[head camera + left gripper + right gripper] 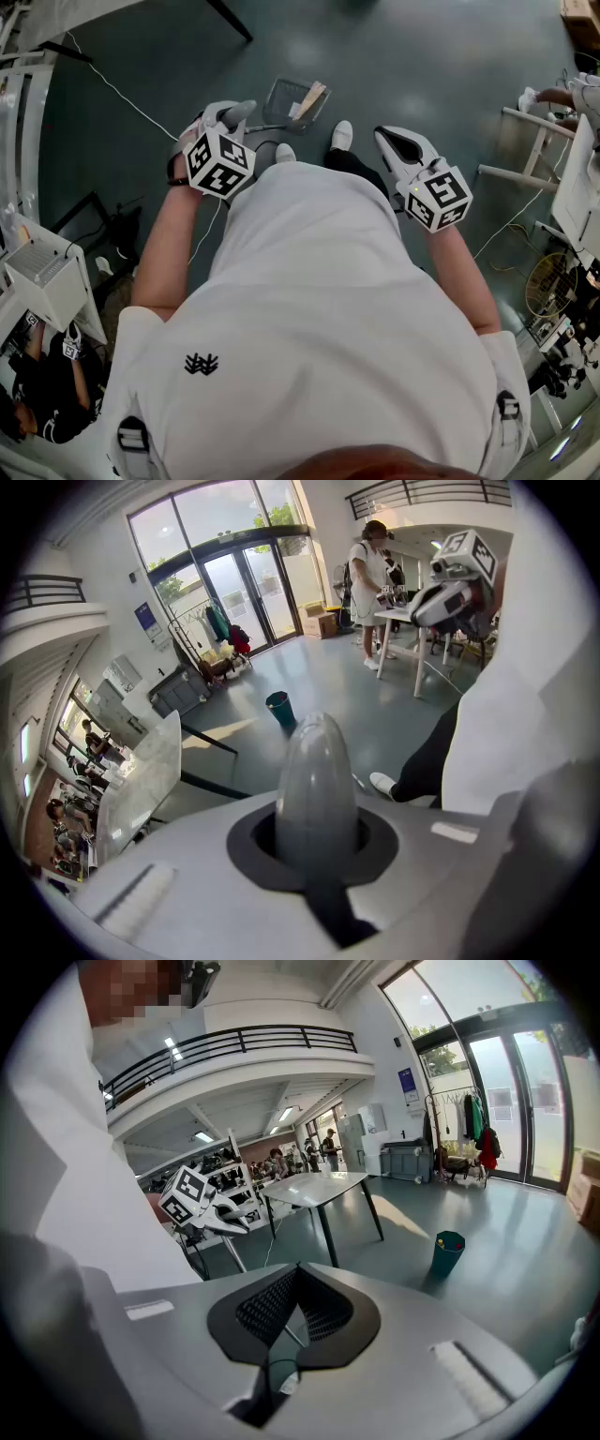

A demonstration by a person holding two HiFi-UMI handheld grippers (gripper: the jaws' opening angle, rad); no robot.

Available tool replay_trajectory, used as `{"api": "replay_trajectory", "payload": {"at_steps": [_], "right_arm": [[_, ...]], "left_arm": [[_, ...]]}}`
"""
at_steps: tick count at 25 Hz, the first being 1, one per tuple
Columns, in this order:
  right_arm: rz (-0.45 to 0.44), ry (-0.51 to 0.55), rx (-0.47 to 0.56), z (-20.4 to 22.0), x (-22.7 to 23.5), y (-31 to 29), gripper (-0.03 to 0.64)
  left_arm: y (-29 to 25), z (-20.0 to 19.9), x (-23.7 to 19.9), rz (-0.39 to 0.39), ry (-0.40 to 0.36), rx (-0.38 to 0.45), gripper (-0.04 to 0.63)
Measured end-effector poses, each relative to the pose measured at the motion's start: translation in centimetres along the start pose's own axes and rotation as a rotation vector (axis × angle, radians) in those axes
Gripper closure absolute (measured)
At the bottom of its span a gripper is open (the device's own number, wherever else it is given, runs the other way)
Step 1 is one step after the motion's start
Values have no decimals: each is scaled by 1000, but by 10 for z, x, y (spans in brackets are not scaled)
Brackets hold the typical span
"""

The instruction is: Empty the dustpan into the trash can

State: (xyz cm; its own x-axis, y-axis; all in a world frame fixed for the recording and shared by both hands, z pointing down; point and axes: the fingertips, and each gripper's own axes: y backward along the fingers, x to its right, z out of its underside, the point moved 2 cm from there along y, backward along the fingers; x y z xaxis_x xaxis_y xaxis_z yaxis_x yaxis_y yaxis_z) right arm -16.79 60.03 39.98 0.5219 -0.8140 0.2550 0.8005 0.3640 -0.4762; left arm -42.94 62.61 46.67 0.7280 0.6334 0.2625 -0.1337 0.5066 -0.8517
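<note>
In the head view a dark dustpan [286, 97] holding pale scraps hangs low over the green floor, just ahead of my shoes. Its grey handle [240, 112] runs back into my left gripper [230, 120], which is shut on it. The rounded handle end [317, 785] fills the left gripper [317, 803] view between the jaws. A small teal trash can [278, 708] stands some way off on the open floor, and the same trash can [447, 1252] shows in the right gripper view. My right gripper [388, 137] is held at waist height, and its jaws [295, 1277] are shut on nothing.
A white table [314, 1188] with black legs stands between me and the back of the hall. Another table [420, 621] with a person beside it is to the right. A white cable [112, 89] crosses the floor. Shelving [28, 112] lines the left side.
</note>
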Motion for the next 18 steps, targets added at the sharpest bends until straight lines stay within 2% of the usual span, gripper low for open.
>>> {"api": "replay_trajectory", "payload": {"at_steps": [6, 12, 18], "right_arm": [[-29, 12, 17, -14, 36, 18, 615], [-30, -6, 58, -25, 101, 43, 615], [-19, -61, 117, -26, 158, 63, 604]], "left_arm": [[-2, -25, 0, -9, 44, -38, 538], [-11, -78, -26, -57, 106, -48, 538], [-25, -137, -58, -112, 113, -28, 538]]}}
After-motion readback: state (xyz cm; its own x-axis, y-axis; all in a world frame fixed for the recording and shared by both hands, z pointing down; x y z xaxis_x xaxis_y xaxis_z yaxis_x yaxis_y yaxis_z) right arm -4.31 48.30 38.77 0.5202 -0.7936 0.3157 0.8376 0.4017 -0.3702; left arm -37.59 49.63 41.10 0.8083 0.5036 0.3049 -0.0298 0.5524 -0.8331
